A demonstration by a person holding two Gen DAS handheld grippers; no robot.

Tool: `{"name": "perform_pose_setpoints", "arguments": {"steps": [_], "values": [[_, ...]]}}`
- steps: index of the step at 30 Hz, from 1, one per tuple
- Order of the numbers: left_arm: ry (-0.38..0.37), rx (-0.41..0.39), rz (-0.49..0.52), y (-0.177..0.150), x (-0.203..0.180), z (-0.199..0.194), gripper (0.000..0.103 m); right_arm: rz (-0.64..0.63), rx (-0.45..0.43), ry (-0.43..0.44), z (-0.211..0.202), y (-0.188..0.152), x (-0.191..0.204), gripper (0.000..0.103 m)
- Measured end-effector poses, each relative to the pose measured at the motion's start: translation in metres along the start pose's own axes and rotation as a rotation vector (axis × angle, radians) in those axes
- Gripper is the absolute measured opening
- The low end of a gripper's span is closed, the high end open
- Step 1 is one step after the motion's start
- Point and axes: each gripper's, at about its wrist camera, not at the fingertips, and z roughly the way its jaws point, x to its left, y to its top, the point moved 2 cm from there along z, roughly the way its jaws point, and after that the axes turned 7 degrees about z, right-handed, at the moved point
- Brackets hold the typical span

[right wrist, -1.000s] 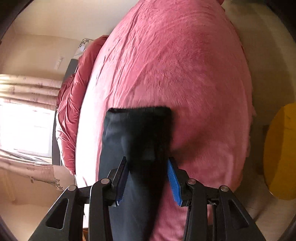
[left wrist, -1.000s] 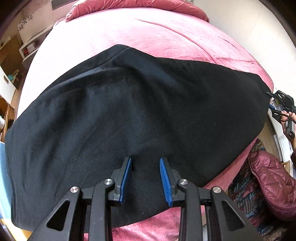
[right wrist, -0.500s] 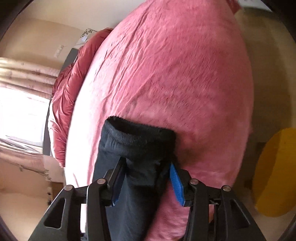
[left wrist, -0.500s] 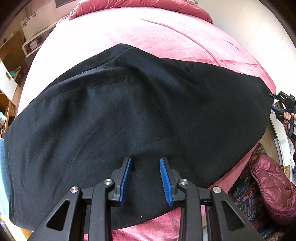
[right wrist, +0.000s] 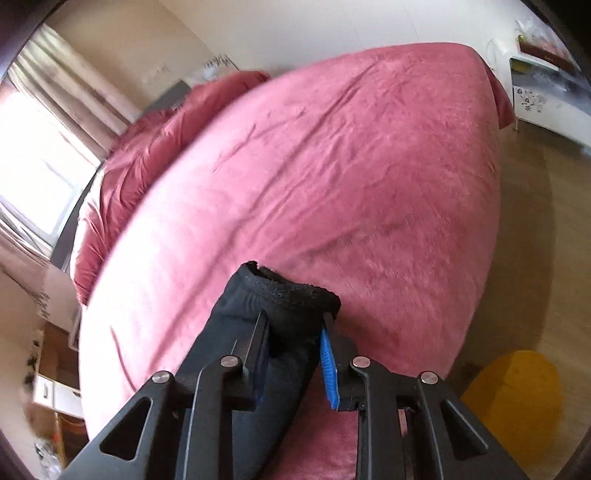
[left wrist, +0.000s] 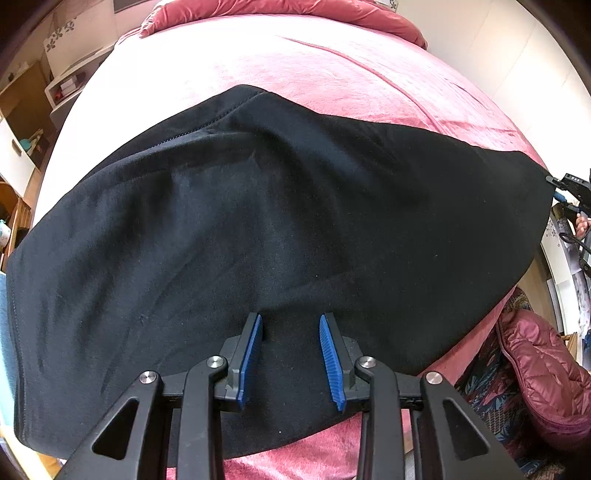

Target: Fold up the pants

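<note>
Black pants [left wrist: 277,229] lie spread across the pink bed [left wrist: 295,66] in the left wrist view. My left gripper [left wrist: 290,325] hovers over their near edge, open, nothing between its blue pads. My right gripper [right wrist: 293,325] is shut on the bunched cuff end of the pants [right wrist: 288,291] and holds it lifted above the bed [right wrist: 332,166]. The right gripper also shows in the left wrist view [left wrist: 569,192] at the far right end of the pants.
A pink duvet [left wrist: 295,7] is heaped at the head of the bed. Shelves and drawers [left wrist: 22,122] stand on the left. A maroon quilted jacket [left wrist: 546,369] lies at the lower right. A yellow round thing [right wrist: 517,406] sits on the floor beside the bed.
My right gripper has lifted and turned with the cuff, which has bunched up off the bed. In the left wrist view the pants' right end has drawn taut; the left gripper stays open.
</note>
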Motion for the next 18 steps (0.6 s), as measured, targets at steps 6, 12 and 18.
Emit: {"name": "perform_pose_setpoints", "arguments": {"steps": [6, 12, 18], "values": [[0.001, -0.001, 0.0, -0.001, 0.0, 0.002, 0.033, 0.136, 0.097, -0.016, 0.034, -0.008, -0.04, 0.046], [0.001, -0.001, -0.003, -0.002, 0.001, 0.003, 0.033, 0.272, 0.143, 0.151, 0.025, -0.031, -0.061, 0.058], [0.001, 0.002, -0.001, 0.0, 0.0, 0.0, 0.034, 0.259, 0.145, 0.174, 0.041, -0.037, -0.053, 0.049]]}}
